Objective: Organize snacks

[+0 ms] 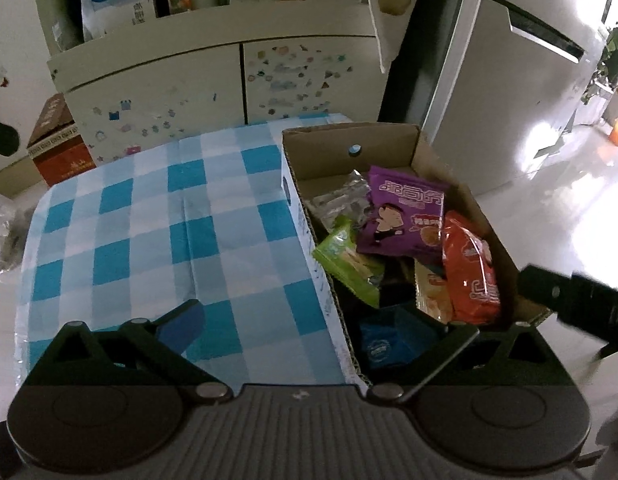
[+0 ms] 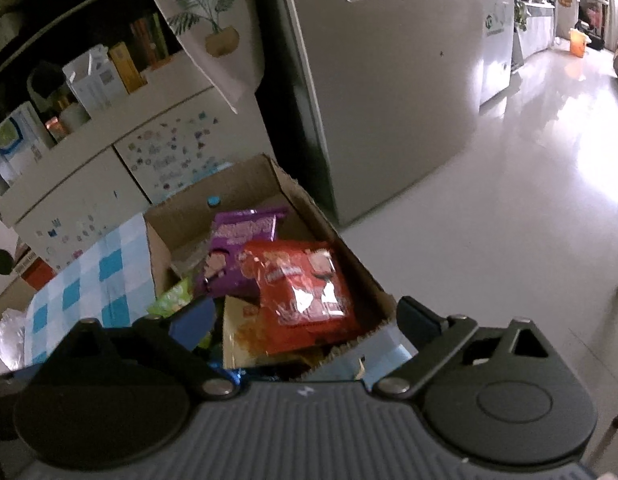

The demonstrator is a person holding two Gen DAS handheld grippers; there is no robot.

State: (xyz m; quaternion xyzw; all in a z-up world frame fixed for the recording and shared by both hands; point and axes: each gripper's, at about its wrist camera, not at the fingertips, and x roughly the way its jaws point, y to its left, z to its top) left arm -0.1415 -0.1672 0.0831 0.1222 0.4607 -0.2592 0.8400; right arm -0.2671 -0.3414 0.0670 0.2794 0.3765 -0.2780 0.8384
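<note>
Checked cloth (image 1: 149,220) w/ corrugated cardboard box (image 1: 389,140) of crinkly foil packets (image 1: 405,216).

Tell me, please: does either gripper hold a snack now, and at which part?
Nothing is held. The left gripper and the right gripper are both open above the cardboard box of snacks.

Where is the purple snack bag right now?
The purple snack bag lies on top of the pile inside the cardboard box, toward its far end. The orange-red bag is on its right and the green bag on its left.
</note>
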